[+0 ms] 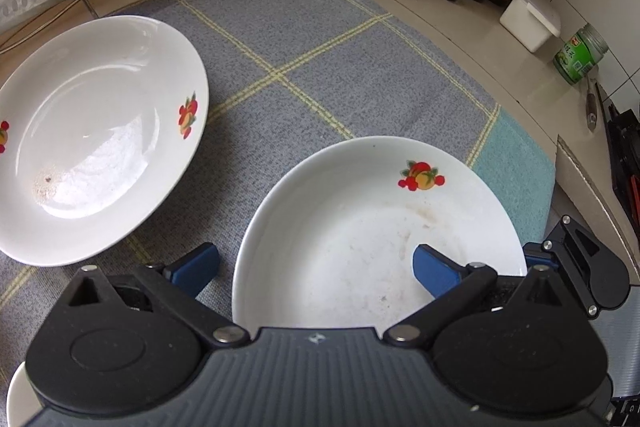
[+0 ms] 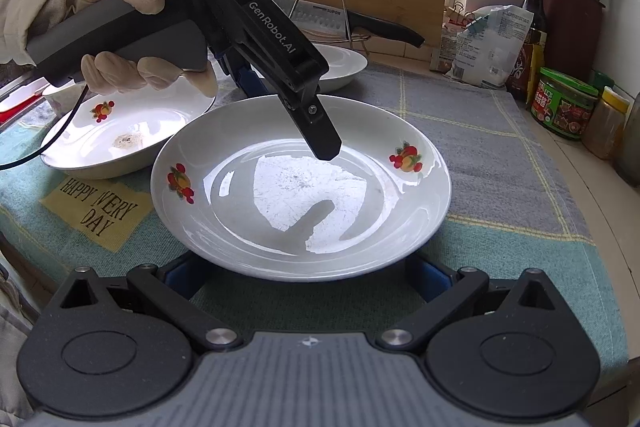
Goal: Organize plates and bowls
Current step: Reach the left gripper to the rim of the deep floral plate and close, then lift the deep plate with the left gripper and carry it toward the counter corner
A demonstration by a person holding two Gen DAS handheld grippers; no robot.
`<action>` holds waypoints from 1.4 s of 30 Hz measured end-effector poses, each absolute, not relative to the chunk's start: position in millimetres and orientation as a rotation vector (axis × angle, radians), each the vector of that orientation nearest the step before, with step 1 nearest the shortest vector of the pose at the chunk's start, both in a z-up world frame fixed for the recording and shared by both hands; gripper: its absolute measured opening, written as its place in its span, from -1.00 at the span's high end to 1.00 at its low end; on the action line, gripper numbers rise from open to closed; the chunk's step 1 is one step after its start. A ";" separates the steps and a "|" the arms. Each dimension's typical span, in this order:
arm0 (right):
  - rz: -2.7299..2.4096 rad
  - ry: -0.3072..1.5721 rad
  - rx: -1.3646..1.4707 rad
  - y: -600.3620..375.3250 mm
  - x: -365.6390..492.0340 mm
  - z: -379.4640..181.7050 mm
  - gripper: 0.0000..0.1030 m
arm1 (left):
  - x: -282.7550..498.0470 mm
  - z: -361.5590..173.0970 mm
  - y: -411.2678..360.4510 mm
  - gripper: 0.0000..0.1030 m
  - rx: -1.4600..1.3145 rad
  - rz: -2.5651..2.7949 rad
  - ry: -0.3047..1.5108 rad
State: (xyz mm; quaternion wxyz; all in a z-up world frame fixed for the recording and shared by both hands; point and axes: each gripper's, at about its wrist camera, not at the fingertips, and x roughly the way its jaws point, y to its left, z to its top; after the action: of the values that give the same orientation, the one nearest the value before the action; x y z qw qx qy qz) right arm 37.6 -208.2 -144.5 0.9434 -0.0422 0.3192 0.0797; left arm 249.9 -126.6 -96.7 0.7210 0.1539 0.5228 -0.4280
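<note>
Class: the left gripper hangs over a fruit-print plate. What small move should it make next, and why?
Probably close the left gripper on the rim of the plate: it is open, one blue pad inside that rim, the other outside.

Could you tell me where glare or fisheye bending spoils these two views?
Right wrist view: window glare whitens the near plate's centre, with the left hand-held gripper's shadow cutting across it. Left wrist view: softer sheen on the far plate; the counter edge bows strongly.
</note>
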 end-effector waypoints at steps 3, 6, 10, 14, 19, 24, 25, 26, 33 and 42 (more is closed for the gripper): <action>0.162 0.646 -0.085 -208.4 37.1 -145.3 -1.00 | 248.8 -97.2 -127.0 -0.99 0.362 -0.958 1.153; 0.160 0.643 -0.085 -207.6 36.1 -145.6 -1.00 | 248.4 -97.3 -127.7 -0.99 0.379 -0.966 1.152; 0.155 0.644 -0.083 -206.6 36.3 -145.3 -1.00 | 248.2 -97.4 -130.6 -0.99 0.410 -0.975 1.156; 0.159 0.640 -0.085 -207.1 36.1 -145.4 -1.00 | 247.8 -97.7 -131.9 -0.99 0.431 -0.987 1.157; 0.189 0.643 -0.094 -209.5 38.6 -144.9 -1.00 | 251.7 -97.5 -131.0 -0.99 0.399 -1.003 1.189; 0.228 0.637 -0.105 -213.4 40.6 -145.5 -1.00 | 255.2 -97.3 -132.7 -0.98 0.383 -1.008 1.222; 0.233 0.635 -0.107 -213.8 40.3 -145.7 -1.00 | 256.0 -97.1 -133.1 -0.98 0.376 -1.009 1.228; 0.236 0.633 -0.108 -214.5 40.4 -145.9 -1.00 | 257.0 -96.8 -132.8 -0.97 0.364 -1.009 1.240; 0.249 0.627 -0.112 -216.2 40.2 -145.6 -1.00 | 258.5 -94.2 -136.0 -0.78 0.357 -1.043 1.269; 0.255 0.633 -0.114 -217.0 39.7 -144.8 -1.00 | 263.3 -94.6 -140.6 -0.73 0.359 -1.081 1.266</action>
State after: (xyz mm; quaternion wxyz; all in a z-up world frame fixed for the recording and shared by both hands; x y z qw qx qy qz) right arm 39.7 -217.0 -144.8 0.9407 -0.0559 0.3103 0.1248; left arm 263.3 -140.6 -94.6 0.6588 0.1586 0.5592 -0.4777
